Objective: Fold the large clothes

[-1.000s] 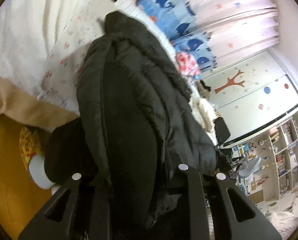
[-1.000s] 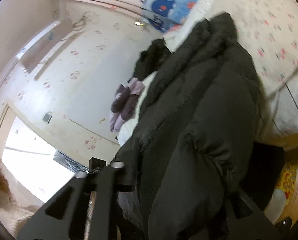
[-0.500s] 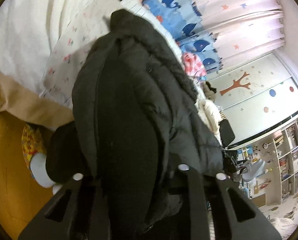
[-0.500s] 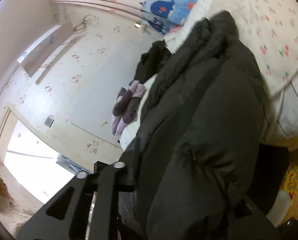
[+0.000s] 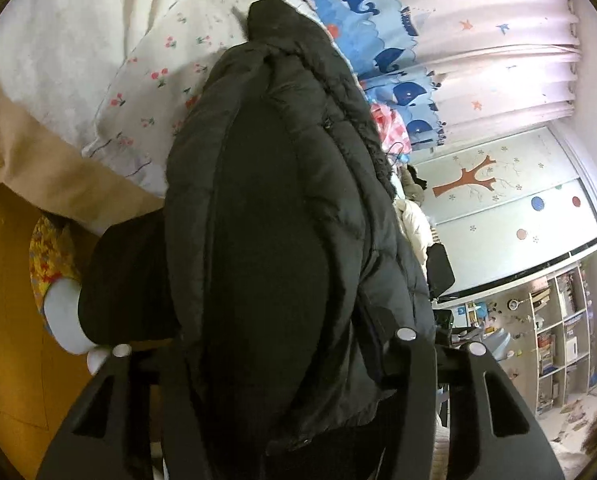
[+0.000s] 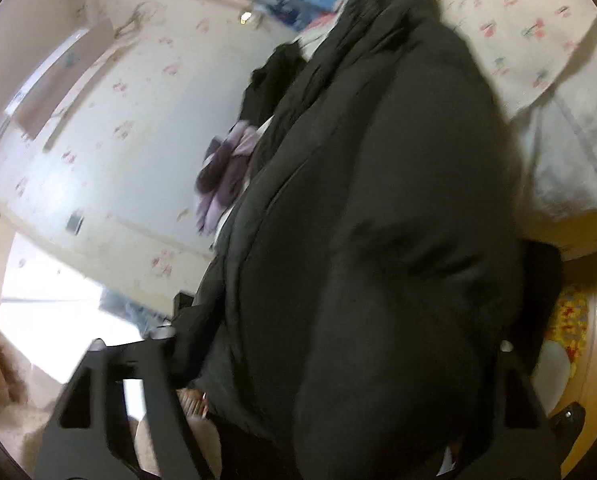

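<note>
A large black puffer jacket (image 5: 282, 220) hangs from both grippers, its far end resting on the bed with the cherry-print sheet (image 5: 154, 76). My left gripper (image 5: 262, 360) is shut on the jacket's near edge; the bulky fabric fills the space between its fingers (image 5: 410, 364). In the right wrist view the same jacket (image 6: 378, 240) bulges between the fingers of my right gripper (image 6: 334, 340), which is shut on it too. The fabric hides both sets of fingertips.
The bed edge and wooden floor (image 5: 2, 320) lie to the left, with a colourful slipper (image 5: 48, 256) on the floor. A black garment (image 6: 274, 76) and a purple one (image 6: 222, 172) lie farther along the bed. Whale-print curtain (image 5: 378, 40) and shelves (image 5: 558, 340) stand beyond.
Both grippers have moved forward and up with the jacket, so it fills more of each view. The right wrist view has tilted and is blurred with motion.
</note>
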A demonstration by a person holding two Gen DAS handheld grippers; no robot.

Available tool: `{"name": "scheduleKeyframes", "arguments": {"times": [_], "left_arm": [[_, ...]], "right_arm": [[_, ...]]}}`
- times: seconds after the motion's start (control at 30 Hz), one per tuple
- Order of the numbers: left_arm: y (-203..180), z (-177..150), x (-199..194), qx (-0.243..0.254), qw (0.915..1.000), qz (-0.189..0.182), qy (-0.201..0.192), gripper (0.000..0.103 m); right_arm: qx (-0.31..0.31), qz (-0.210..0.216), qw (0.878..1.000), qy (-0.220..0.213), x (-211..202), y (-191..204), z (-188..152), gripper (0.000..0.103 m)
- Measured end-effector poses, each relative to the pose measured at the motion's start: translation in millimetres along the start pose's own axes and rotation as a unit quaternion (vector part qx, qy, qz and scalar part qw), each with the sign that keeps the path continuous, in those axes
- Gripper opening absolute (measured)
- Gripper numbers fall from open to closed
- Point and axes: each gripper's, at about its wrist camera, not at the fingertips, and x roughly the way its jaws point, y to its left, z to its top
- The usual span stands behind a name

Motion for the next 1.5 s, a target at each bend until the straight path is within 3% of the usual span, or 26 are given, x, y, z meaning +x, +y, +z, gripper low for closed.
{"name": "scheduleKeyframes", "arguments": {"times": [0.1,0.13,0.33,0.53,0.77,0.87,0.97,1.1,1.13,1.2,1.33,1.4,1.43,1.5], "left_arm": [[-15,4,-8,0.019,0.9996,-0.02,-0.012,0.025],[-21,6,-13,0.023,0.999,-0.033,-0.018,0.024],[-59,33,-35,0.04,0.9923,-0.103,-0.055,0.023],[-95,93,-39,0.057,0.9867,-0.123,-0.089,0.023],[-124,201,-16,0.055,0.9826,-0.095,-0.15,0.023],[-117,258,19,0.027,0.9825,-0.06,-0.174,0.023],[-93,304,66,-0.007,0.9835,-0.011,-0.181,0.023],[-42,341,135,-0.048,0.9816,0.085,-0.164,0.023],[-24,345,155,-0.057,0.9807,0.107,-0.153,0.024],[2,345,178,-0.073,0.9803,0.116,-0.143,0.024],[14,337,189,-0.06,0.982,0.121,-0.132,0.024],[12,338,185,-0.066,0.9845,0.116,-0.114,0.028],[9,339,179,-0.076,0.9859,0.106,-0.105,0.035],[3,340,160,-0.098,0.9866,0.082,-0.101,0.054]], "right_arm": [[-0.028,0.039,0.999,-0.022,-11,18,3,0.019],[-0.034,0.058,0.997,-0.035,-17,25,6,0.017],[-0.066,0.117,0.988,-0.08,-28,58,39,0.015],[-0.086,0.144,0.979,-0.112,-26,79,104,0.015],[-0.077,0.092,0.983,-0.141,-8,88,229,0.015],[-0.044,0.042,0.987,-0.148,14,71,286,0.015],[0.01,-0.026,0.988,-0.15,50,29,334,0.016],[0.093,-0.125,0.98,-0.121,104,-59,360,0.022],[0.105,-0.117,0.981,-0.116,112,-76,357,0.022],[0.123,-0.079,0.982,-0.121,123,-100,350,0.023],[0.106,-0.041,0.985,-0.128,117,-102,345,0.031],[0.117,-0.027,0.984,-0.131,105,-101,343,0.049],[0.121,-0.019,0.983,-0.139,100,-98,342,0.055],[0.127,-0.007,0.979,-0.158,86,-85,339,0.081]]}}
